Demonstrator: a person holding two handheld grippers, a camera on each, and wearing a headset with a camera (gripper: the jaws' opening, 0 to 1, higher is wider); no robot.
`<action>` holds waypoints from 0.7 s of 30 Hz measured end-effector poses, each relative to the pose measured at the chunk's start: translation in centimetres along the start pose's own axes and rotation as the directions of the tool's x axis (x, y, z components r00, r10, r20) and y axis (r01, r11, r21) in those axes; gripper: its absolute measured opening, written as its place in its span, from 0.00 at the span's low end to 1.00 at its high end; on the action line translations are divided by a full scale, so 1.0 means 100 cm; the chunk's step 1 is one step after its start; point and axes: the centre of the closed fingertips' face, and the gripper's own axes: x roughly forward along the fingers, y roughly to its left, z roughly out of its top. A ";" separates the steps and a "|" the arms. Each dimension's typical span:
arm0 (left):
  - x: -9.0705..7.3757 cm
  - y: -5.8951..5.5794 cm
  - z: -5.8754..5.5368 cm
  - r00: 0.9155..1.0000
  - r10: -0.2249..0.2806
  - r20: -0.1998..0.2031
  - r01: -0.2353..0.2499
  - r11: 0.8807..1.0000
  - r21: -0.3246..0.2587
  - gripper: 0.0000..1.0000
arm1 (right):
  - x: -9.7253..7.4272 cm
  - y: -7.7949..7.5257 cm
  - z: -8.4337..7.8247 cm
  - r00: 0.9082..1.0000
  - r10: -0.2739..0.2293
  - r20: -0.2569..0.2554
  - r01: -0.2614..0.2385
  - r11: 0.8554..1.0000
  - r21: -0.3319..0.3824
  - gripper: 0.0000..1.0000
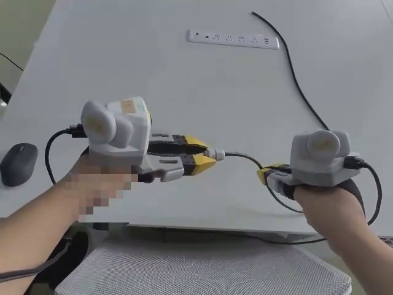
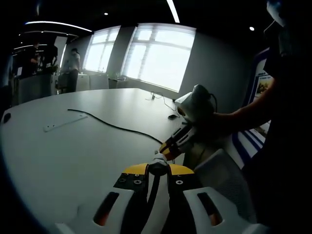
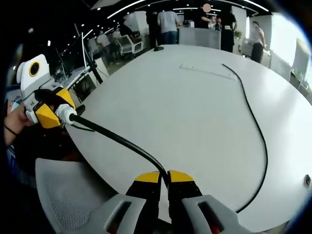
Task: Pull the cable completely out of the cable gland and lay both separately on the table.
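Above the near edge of the white table (image 1: pixel 184 92), the left gripper (image 1: pixel 207 155) is clenched on the white cable gland (image 1: pixel 215 153) while the right gripper (image 1: pixel 263 174) pinches the black cable (image 1: pixel 245 158) running out of it, and the power strip (image 1: pixel 233 39) farther back carries markings too small to read.

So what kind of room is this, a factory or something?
More likely an open-plan office or meeting area than a factory: a big white table with a power strip and a computer mouse on it, large windows, and people standing further back.
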 end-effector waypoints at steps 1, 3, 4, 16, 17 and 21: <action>0.000 0.000 0.000 1.000 -0.001 0.000 0.001 1.000 -0.002 0.15 | -0.001 0.001 0.000 1.000 0.002 0.000 -0.002 1.000 -0.006 0.00; 0.000 0.000 0.000 1.000 -0.002 0.000 0.002 1.000 -0.003 0.15 | -0.001 0.002 -0.002 1.000 0.007 0.000 -0.007 1.000 -0.031 0.00; -0.001 0.000 0.000 1.000 -0.002 0.000 0.002 1.000 -0.003 0.15 | -0.002 0.002 -0.002 1.000 0.008 0.007 -0.007 0.998 -0.057 0.00; -0.003 0.000 0.000 1.000 0.006 -0.001 -0.006 1.000 -0.003 0.15 | -0.028 0.017 0.011 0.999 -0.003 0.043 0.020 0.917 -0.397 0.04; -0.003 0.001 0.000 1.000 0.006 0.000 -0.006 1.000 -0.004 0.15 | -0.031 0.021 0.015 0.998 0.010 0.055 0.014 0.908 -0.420 0.05; -0.003 0.000 0.000 1.000 0.005 -0.003 -0.005 1.000 -0.002 0.15 | -0.044 0.036 0.035 0.993 0.037 0.111 0.022 0.872 -0.490 0.11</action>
